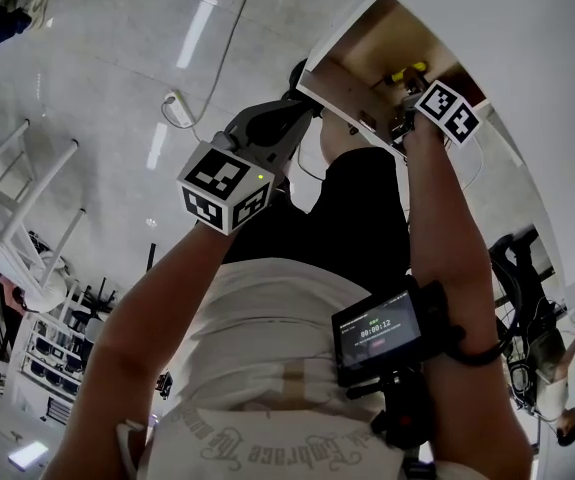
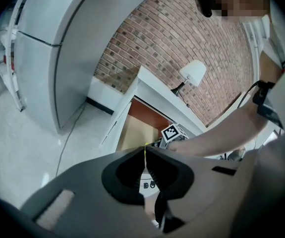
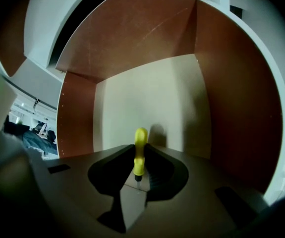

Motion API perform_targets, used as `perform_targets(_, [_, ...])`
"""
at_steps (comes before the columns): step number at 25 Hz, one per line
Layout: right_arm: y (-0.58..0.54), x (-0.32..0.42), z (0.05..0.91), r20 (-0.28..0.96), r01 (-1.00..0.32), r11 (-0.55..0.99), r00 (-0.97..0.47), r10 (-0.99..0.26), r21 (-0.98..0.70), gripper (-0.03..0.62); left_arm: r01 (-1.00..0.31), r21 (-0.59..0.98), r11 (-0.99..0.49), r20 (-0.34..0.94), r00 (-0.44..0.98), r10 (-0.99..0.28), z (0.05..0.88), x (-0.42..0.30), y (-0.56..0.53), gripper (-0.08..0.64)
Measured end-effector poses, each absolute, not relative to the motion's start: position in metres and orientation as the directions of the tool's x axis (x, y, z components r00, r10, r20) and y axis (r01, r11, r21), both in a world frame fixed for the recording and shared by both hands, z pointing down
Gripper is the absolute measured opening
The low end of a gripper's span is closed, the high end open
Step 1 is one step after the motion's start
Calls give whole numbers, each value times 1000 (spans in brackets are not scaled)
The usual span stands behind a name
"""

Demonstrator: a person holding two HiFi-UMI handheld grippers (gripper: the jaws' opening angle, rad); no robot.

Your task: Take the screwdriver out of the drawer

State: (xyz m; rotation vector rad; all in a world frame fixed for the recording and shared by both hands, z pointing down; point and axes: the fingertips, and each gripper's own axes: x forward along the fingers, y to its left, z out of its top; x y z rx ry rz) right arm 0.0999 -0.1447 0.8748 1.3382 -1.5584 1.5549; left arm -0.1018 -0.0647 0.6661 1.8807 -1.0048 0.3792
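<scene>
The white drawer stands pulled out, with a pale floor and brown inner walls. A yellow-handled screwdriver lies on that floor, its metal shaft pointing toward me. My right gripper reaches down into the drawer, and its dark pads press on both sides of the handle. From the head view the yellow handle shows just beyond the right gripper. My left gripper hovers at the drawer's front left corner. Its jaws meet with nothing between them.
A tall white cabinet stands left of the drawer unit, in front of a brick wall with a white lamp. A cable and power strip lie on the pale floor. A white frame stands at the left.
</scene>
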Motion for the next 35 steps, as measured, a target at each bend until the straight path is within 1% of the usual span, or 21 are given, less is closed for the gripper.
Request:
perform_targets(11, [-136, 89, 846, 875, -893, -116, -389, -288, -436, 57, -767, 579, -278, 609, 633, -478, 647, -97, -60, 14])
perform_targets(14, [-134, 87, 826, 861, -889, -91, -403, -310, -449, 57, -763, 569, -305, 604, 640, -474, 631, -94, -58, 14])
perform_targets(19, [-125, 105, 790, 842, -885, -53, -420, -338, -463, 57, -763, 545, -347, 604, 644, -470, 602, -74, -51, 14])
perform_targets(29, [-119, 99, 776, 828, -885, 26, -444, -342, -464, 57, -761, 528, -378, 593, 648, -477, 586, -73, -54, 14])
perform_targets(35, [-124, 83, 765, 813, -878, 86, -470, -344, -471, 57, -757, 525, -389, 591, 653, -474, 587, -80, -58, 14])
